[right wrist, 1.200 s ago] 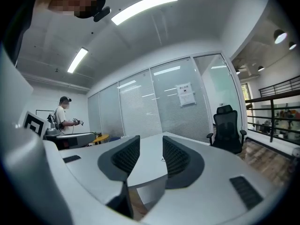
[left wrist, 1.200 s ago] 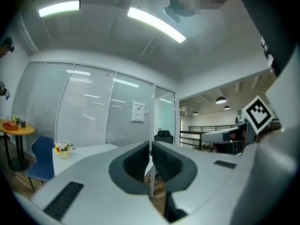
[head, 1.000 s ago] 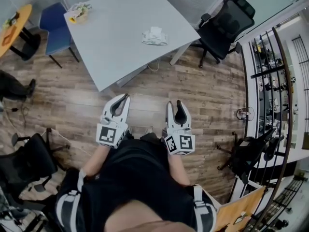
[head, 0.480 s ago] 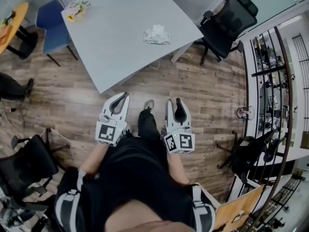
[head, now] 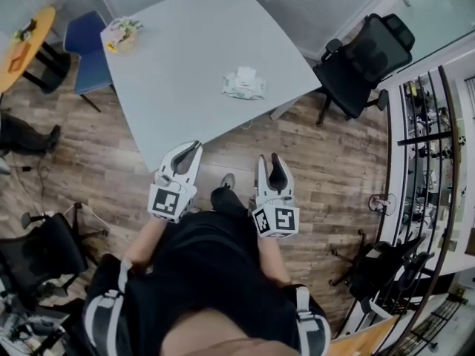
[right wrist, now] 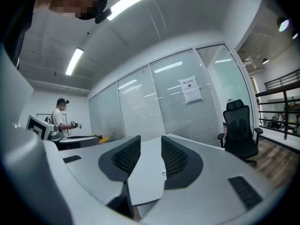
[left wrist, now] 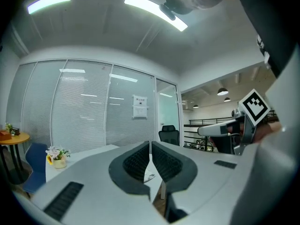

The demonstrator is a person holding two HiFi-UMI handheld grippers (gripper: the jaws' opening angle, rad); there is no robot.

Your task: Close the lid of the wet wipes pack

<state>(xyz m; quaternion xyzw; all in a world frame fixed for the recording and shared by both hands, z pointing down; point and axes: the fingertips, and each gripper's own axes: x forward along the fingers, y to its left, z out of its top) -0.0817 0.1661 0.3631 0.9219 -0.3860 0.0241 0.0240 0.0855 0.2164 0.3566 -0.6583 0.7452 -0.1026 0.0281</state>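
Note:
The wet wipes pack (head: 243, 84), white with its lid up, lies on the grey table (head: 185, 58) toward its right side, well ahead of both grippers. My left gripper (head: 194, 147) is shut and empty, its tips at the table's near edge. In the left gripper view its jaws (left wrist: 150, 145) meet, with the tabletop beyond them. My right gripper (head: 267, 159) hangs over the wooden floor, short of the table. Its jaws are closing but still stand apart, and only the tabletop (right wrist: 145, 172) shows through the gap between them (right wrist: 151, 140).
A small flower pot (head: 121, 34) stands at the table's far left corner. A blue chair (head: 83, 47) and an orange round table (head: 26, 47) lie to the left, a black office chair (head: 371, 58) to the right, another black chair (head: 41, 251) by my left side. A person (right wrist: 61, 116) stands far off.
The table has come nearer as I walked toward it. Both grippers have advanced with me, and the left one's tips have reached the table's near edge.

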